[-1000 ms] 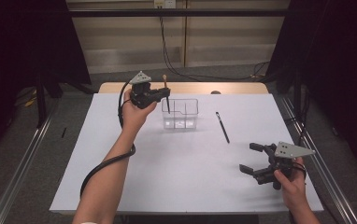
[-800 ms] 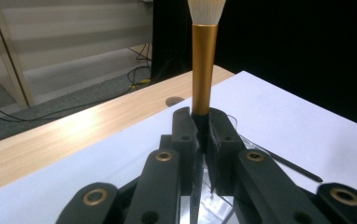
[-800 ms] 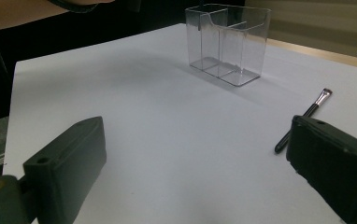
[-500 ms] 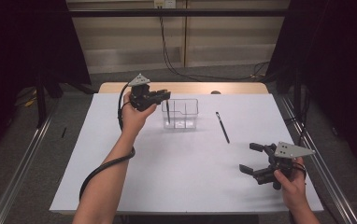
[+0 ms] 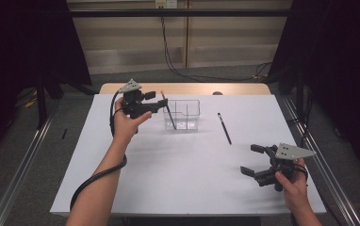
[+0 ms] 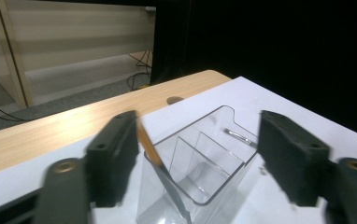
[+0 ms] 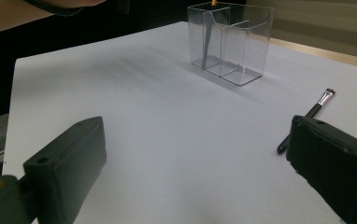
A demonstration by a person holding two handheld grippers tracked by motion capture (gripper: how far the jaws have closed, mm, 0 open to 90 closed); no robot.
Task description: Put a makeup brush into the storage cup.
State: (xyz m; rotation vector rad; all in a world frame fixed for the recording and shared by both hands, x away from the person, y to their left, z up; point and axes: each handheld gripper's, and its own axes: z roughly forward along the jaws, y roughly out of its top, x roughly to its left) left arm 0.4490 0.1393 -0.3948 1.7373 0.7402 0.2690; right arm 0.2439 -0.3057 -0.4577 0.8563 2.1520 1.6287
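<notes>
The left gripper [image 5: 161, 100] hovers at the far left of the white table sheet [image 5: 178, 188], just beside the left end of the clear plastic compartmented organiser box [image 5: 185, 115]; its jaws have just been opening and now stand apart, gripping nothing; in the left gripper view the same left gripper [image 6: 197, 151] looks down over the box [image 6: 200, 168], whose thin inner walls split it into several compartments. A slim brush with an orange-tan upper handle and a dark lower part [image 5: 168, 111] stands tilted inside the box's left compartment, its upper end leaning toward the gripper; in the left gripper view the brush [image 6: 155, 165] passes close along the inner face of one black jaw, though whether it touches that pad I cannot tell.

A second, black-handled brush with a pale bristle tip [image 5: 224, 128] lies flat on the sheet to the right of the box, apart from it; the right gripper view shows it [image 7: 307, 116] with its bristles pointing away.

The right gripper [image 5: 251, 160] is held low near the sheet's near right corner, well apart from the box and the loose brush; its jaws are spread wide and empty, as the right gripper view [image 7: 195, 154] confirms with bare sheet between them.
</notes>
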